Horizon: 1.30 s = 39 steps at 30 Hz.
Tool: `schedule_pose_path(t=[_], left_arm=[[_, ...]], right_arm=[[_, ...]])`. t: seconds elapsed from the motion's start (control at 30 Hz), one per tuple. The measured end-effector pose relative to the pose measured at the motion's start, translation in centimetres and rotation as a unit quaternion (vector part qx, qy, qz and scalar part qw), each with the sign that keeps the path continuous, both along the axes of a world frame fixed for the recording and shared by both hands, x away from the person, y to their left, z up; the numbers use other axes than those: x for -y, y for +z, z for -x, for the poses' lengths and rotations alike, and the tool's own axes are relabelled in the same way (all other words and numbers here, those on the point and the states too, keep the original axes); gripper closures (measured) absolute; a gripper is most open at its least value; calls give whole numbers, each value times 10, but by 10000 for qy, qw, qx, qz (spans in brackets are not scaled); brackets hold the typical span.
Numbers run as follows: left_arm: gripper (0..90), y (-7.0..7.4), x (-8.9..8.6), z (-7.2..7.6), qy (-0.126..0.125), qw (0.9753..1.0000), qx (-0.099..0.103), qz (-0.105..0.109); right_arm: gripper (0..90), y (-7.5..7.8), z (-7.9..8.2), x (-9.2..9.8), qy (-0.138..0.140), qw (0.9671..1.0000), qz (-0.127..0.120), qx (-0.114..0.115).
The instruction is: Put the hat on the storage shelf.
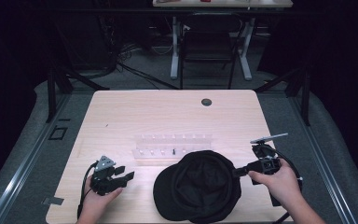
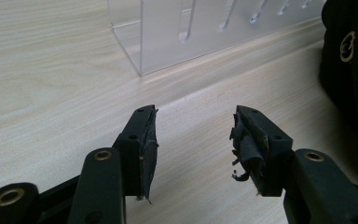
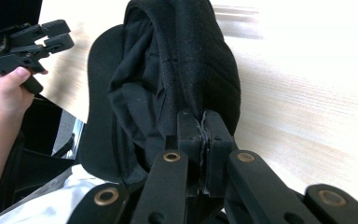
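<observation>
Right gripper (image 1: 240, 171) clamped on rim of black cap (image 1: 200, 184), jaws pressed together on fabric. Cap sits crown-down at near edge of table (image 1: 121, 112), brim toward my left. Left gripper (image 1: 127, 176) hovers left of cap, jaws apart, empty. I judge best move: keep pinch firm, lift slowly, bring left in to steady brim. Clear slotted rack (image 1: 172, 145) just behind cap; avoid bumping it. Pale wood top, dark room, chair (image 1: 209, 44) beyond.
</observation>
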<state>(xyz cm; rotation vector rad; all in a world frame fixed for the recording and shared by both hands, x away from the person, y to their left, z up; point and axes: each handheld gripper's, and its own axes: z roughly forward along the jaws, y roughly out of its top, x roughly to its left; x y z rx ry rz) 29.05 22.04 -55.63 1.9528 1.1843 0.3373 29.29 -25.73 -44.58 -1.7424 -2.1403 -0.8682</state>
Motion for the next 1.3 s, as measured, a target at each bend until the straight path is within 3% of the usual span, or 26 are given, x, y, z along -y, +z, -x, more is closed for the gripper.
schedule_pose_path(t=[0.23, 0.3, 0.6, 0.7, 0.93, 1.03, 1.07, 1.3], left_arm=[[495, 0, 0, 0, -6, 10000, 12, -8], [495, 0, 0, 0, -3, 10000, 14, -8], [495, 0, 0, 0, 4, 10000, 10, 1], [496, 0, 0, 0, 3, 10000, 12, 4], [495, 0, 0, 0, -12, 10000, 17, 2], [495, 0, 0, 0, -10, 10000, 15, 2], [496, 0, 0, 0, -13, 10000, 12, 1], [495, 1, 0, 0, -31, 10000, 21, -16]], right_arm=[[884, 10, 2, -4, 47, 9999, -115, 48], [885, 18, 5, -6, 34, 9994, -258, 209], [886, 34, 11, -10, 25, 9964, -722, 441], [886, 38, 13, -11, 15, 9939, -949, 567], [887, 43, 18, -11, -49, 9892, -1162, 897], [888, 45, 19, -9, 2, 9897, -1071, 953], [888, 45, 21, -10, -95, 9862, -1286, 1035], [888, 53, 26, -8, -131, 9807, -1538, 1200]])
